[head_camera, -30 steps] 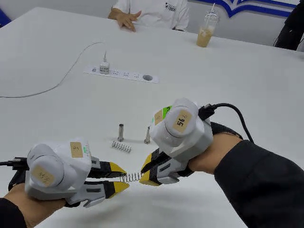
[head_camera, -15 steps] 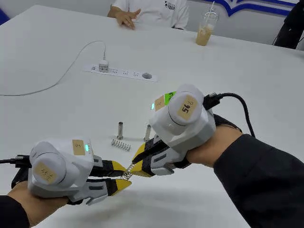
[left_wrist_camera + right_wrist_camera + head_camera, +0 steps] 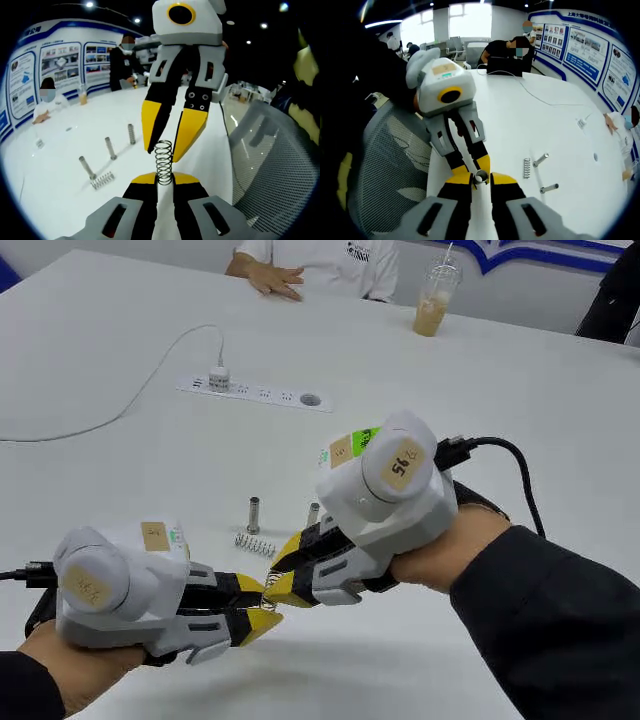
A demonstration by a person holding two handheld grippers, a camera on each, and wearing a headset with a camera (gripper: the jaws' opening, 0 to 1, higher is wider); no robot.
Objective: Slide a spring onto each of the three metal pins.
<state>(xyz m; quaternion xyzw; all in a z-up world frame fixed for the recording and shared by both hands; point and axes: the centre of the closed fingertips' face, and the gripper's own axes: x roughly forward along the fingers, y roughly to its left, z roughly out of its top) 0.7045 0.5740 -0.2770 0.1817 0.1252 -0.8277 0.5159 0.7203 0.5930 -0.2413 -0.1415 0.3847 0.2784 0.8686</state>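
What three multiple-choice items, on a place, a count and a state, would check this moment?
1. The loose spring lies: A) in a tray; B) on the table beside a pin; C) on a shelf.
2. Metal pins standing: A) one; B) three; C) five.
3. The held spring is: A) lying flat; B) on a pin; C) clamped in the left gripper's fingers.
1B: it lies by the nearest pin. 2B: three stand in the left gripper view. 3C: it rises from those fingers.
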